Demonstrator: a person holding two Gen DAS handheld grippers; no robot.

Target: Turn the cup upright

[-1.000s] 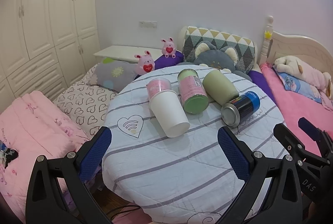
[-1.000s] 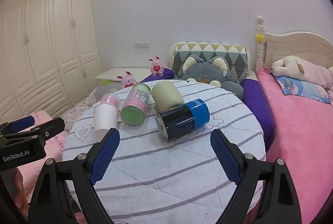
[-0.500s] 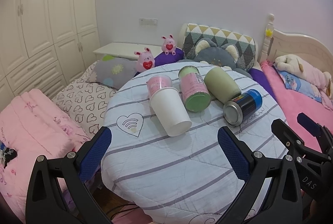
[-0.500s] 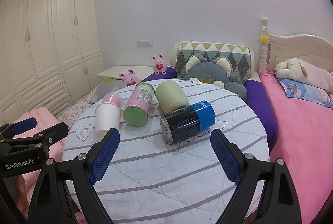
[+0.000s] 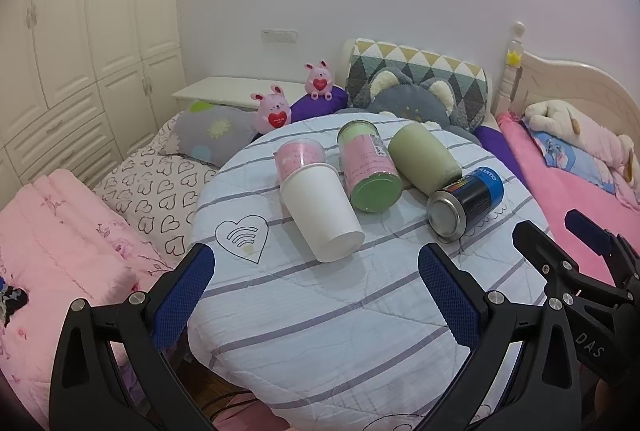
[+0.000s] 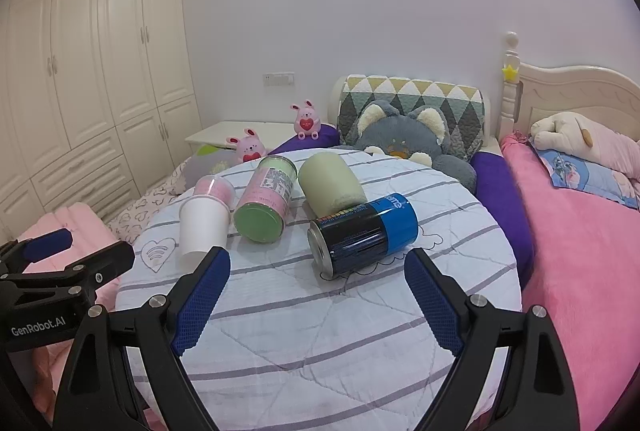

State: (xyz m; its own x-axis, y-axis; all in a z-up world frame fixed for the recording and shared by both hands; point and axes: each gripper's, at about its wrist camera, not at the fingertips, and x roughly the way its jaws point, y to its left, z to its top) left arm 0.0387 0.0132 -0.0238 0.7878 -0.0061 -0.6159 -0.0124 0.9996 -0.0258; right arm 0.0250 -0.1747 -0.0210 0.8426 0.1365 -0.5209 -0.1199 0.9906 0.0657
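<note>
Several cups lie on their sides on a round table with a striped cloth (image 5: 320,311). A white paper cup (image 5: 320,209) (image 6: 203,223) lies with its base toward me, a pink cup (image 5: 298,161) (image 6: 215,187) behind it. To the right lie a pink-and-green canister (image 5: 370,171) (image 6: 264,205), a pale green cup (image 5: 422,159) (image 6: 330,183) and a black-and-blue can (image 5: 466,205) (image 6: 362,233). My left gripper (image 5: 316,299) is open and empty, in front of the white cup. My right gripper (image 6: 316,301) is open and empty, in front of the can.
Beds with pink bedding flank the table on the left (image 5: 52,255) and right (image 6: 580,251). Cushions and plush toys (image 6: 404,139) lie behind it. White wardrobes (image 6: 80,71) line the left wall. The right gripper shows at the right edge of the left wrist view (image 5: 580,271).
Both grippers have drifted slightly nearer the table and the cups look a little larger. The cups have not moved. Both grippers stay open.
</note>
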